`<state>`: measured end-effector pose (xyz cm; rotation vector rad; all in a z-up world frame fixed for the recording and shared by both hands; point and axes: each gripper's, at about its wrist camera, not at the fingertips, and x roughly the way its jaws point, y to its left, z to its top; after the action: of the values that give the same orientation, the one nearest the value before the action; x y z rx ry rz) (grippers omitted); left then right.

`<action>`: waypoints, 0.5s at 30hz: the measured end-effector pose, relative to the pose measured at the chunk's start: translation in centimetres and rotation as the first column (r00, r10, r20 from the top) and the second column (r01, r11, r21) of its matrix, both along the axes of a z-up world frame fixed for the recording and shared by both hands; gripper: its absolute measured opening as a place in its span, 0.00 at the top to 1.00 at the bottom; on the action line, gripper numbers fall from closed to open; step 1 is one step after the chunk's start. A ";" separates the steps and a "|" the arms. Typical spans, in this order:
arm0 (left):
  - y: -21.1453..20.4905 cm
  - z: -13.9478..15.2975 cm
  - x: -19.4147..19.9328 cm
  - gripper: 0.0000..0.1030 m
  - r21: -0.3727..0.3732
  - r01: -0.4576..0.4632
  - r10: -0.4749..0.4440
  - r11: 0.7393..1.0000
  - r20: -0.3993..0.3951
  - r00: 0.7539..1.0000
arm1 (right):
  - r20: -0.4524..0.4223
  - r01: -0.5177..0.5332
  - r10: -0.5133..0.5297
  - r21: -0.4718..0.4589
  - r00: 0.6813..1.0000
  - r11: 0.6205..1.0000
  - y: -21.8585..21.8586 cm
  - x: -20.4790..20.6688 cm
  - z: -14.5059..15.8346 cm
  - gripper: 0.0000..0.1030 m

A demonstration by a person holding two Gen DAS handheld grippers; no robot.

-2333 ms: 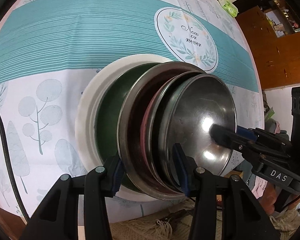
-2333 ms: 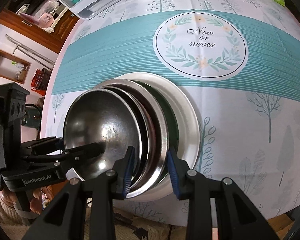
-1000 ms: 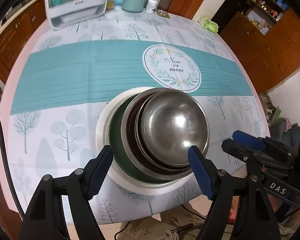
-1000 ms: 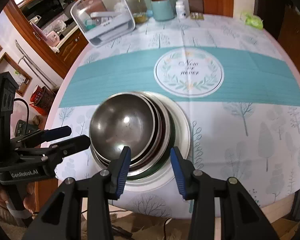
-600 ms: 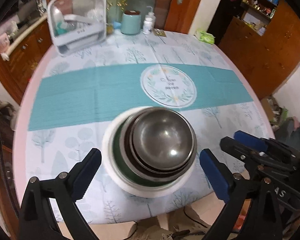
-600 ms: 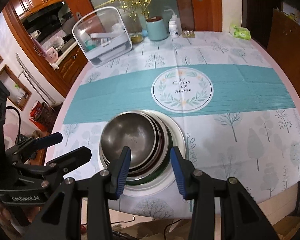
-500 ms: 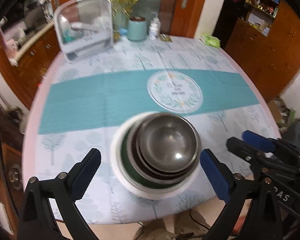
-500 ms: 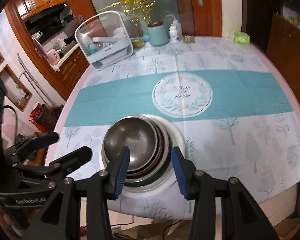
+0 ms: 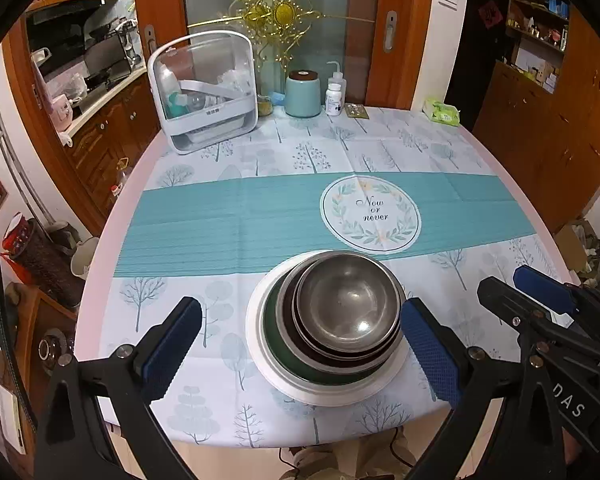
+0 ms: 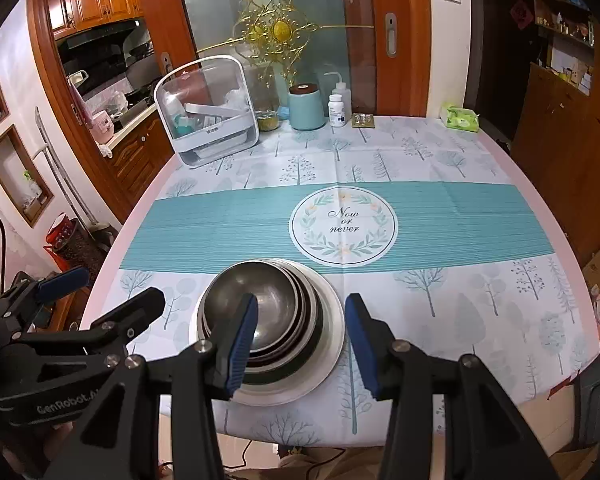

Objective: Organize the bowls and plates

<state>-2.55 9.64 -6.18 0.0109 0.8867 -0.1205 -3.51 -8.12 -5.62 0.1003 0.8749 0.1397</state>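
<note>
A nested stack stands near the table's front edge: a steel bowl (image 9: 348, 306) on top, darker steel and reddish dishes under it, a dark green plate (image 9: 278, 344), and a white plate (image 9: 260, 364) at the bottom. The stack also shows in the right wrist view, steel bowl (image 10: 274, 296) on the white plate (image 10: 332, 336). My left gripper (image 9: 300, 354) is open and empty, held back above the stack. My right gripper (image 10: 302, 340) is open and empty, also above the stack. Each gripper appears in the other's view, the right one (image 9: 540, 304) and the left one (image 10: 100, 296).
A clear dish-drying box (image 9: 204, 92) stands at the table's far left. A teal canister (image 9: 302, 94), two bottles (image 9: 334, 92) and a green tissue pack (image 9: 442, 112) line the far edge. Wooden cabinets (image 9: 548, 120) stand to the right. The table carries a teal-striped cloth (image 9: 236, 216).
Both grippers let go of the stack and pulled back and up from it, jaws opening wide. The stack now rests flat on the table.
</note>
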 end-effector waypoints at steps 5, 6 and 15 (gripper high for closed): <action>-0.3 0.3 -0.3 0.04 -0.001 -0.011 0.011 1.000 0.010 1.000 | 0.006 0.003 -0.003 -0.003 1.000 1.000 -0.2 -0.3 0.2 0.55; -0.3 0.3 -0.4 0.04 -0.001 -0.014 0.014 1.000 0.011 1.000 | 0.005 0.003 -0.003 -0.002 1.000 1.000 -0.2 -0.3 0.2 0.55; -0.6 0.4 -0.3 0.04 0.001 -0.032 0.032 0.999 0.016 0.999 | 0.006 0.000 0.000 -0.007 1.000 1.000 -0.4 -0.2 0.2 0.55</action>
<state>-2.89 9.01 -5.74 -0.0010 0.8703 -0.0897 -3.73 -8.57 -5.43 0.0939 0.8696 0.1367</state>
